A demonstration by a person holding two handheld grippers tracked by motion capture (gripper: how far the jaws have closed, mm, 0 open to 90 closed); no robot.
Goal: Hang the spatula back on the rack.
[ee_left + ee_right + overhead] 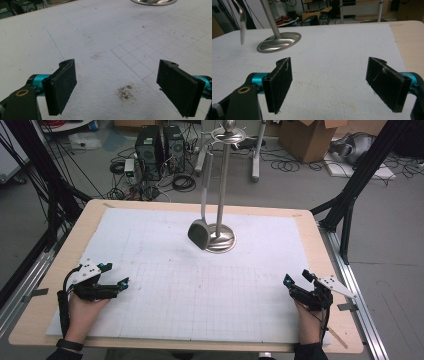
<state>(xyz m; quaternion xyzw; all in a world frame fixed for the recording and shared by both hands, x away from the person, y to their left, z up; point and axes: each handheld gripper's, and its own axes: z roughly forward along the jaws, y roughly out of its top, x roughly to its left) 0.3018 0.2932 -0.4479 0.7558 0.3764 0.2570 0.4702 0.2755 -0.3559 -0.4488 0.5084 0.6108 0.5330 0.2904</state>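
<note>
The spatula point(202, 215) hangs from the ring at the top of a metal stand point(223, 195) at the middle of the far half of the table, its long axis close to vertical: the pale handle runs up to the ring and the dark blade points down, ending just above the white gridded mat point(150, 250) and just to the left of the stand's round base. Going from left to right across the table: the left gripper point(116, 276) rests at the near left edge of the mat, held in the person's left hand, its jaws spread wide with nothing between them; in the left gripper view the two black pads point(62, 86) frame only bare, lightly stained mat, with the rim of the stand's base at the top edge. In the middle stands the spatula on its stand, well apart from both grippers. At the near right edge, the right gripper point(298, 277) lies in the person's right hand, its jaws likewise wide apart and empty; the right gripper view looks across bare mat toward the stand's base point(279, 42), with part of the handle showing pale at upper left. As I judge it, the work has not yet begun: the spatula is untouched on its hook, and the reach, the grasp and whatever handling follows are all left to do.
</note>
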